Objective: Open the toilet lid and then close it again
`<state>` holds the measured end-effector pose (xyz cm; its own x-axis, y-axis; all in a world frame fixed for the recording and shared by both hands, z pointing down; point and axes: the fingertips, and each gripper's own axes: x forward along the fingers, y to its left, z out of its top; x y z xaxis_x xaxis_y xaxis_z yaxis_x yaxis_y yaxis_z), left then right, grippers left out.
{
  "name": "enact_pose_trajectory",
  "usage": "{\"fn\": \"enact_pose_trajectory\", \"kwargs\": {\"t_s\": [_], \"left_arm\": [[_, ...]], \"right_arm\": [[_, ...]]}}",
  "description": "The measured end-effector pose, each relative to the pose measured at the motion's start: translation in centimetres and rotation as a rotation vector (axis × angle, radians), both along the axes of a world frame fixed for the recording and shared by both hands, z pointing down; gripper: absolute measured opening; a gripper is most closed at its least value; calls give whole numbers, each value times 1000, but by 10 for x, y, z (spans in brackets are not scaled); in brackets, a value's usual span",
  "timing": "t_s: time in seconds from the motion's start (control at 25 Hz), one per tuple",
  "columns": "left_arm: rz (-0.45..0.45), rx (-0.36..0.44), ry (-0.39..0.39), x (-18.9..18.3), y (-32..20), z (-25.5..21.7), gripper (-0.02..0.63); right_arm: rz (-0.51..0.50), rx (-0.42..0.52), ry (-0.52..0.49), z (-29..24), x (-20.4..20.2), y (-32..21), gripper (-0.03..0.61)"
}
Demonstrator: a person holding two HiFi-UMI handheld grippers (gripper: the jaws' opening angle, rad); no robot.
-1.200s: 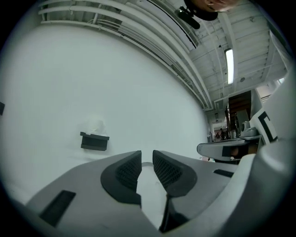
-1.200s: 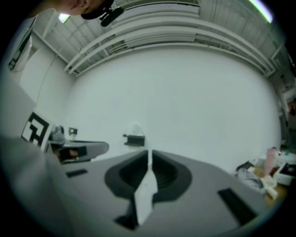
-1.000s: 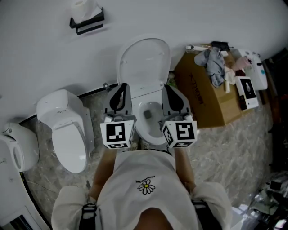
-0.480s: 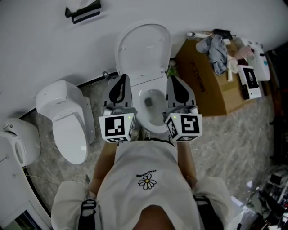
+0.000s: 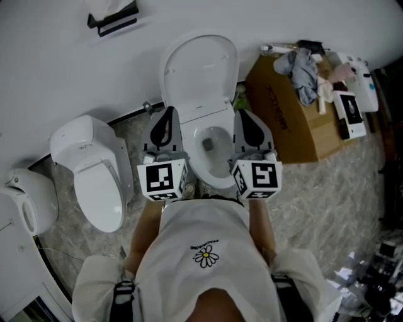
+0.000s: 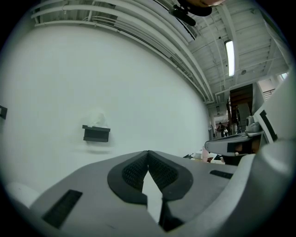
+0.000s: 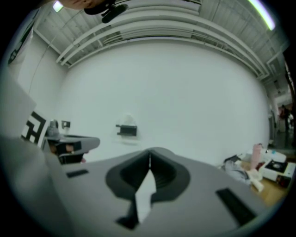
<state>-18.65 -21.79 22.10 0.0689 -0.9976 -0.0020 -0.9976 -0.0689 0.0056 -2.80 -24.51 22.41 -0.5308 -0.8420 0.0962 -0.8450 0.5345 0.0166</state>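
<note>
Right now the toilet lid [image 5: 200, 69] is up. It is a smooth white oval leaning back against the white wall [image 5: 56, 75], with its underside facing the room. Below it the bowl [image 5: 211, 165] is uncovered, white with a dark drain at the bottom. The toilet sits on a grey marbled floor [image 5: 327, 188], hard against the wall, straight in front of the person [image 5: 201, 251] in a white top with a daisy on it.

The left gripper [image 5: 167, 114] is held over the left side of the bowl and the right gripper [image 5: 244, 116] over the right side, both pointing level at the wall. Each has its jaws together with nothing between them; each gripper's own view shows the dark pads meeting at the tip. Neither gripper appears to touch the lid, which rises beyond their tips.

To the left, near the open one, a second white toilet [image 5: 94, 182] stands with its lid down. Further left, at the frame's edge, is another rounded white fixture [image 5: 22, 201] that I cannot make out. A black tissue holder [image 5: 113, 19] is fixed on the wall, up and to the left of the raised lid.

Just beside the toilet on the right stands a brown cardboard box [image 5: 286, 132]. A crumpled grey cloth [image 5: 302, 82] and several small white items lie on top. The box's corner comes close to the lid's right edge, with something small and green in the gap between them.
</note>
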Motion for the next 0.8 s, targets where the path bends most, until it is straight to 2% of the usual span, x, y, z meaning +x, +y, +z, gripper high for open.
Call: {"fn": "enact_pose_trajectory", "kwargs": {"t_s": [0.12,0.2,0.28,0.36,0.44,0.6,0.8], "left_arm": [[8,-9,-33,-1,-10,3,24],[28,-16,-54,-1,-24,4,110],[39,-23,-72,-5,-44,5,117],[31,-38,-99,-12,-69,10,153],[19,-76,-118,-22,-98,21,198],[-8,-137,-123,-41,-155,38,204],[-39,-200,-123,-56,-212,54,204]], "right_arm": [[-1,-12,8,5,-1,-11,32],[-7,-11,31,7,-4,-26,34],[-9,-1,66,7,-6,-49,34],[-20,13,100,5,-11,-77,45],[-37,14,132,4,-17,-106,146],[-35,7,197,9,-29,-169,155],[-57,-59,283,35,-49,-235,179]]}}
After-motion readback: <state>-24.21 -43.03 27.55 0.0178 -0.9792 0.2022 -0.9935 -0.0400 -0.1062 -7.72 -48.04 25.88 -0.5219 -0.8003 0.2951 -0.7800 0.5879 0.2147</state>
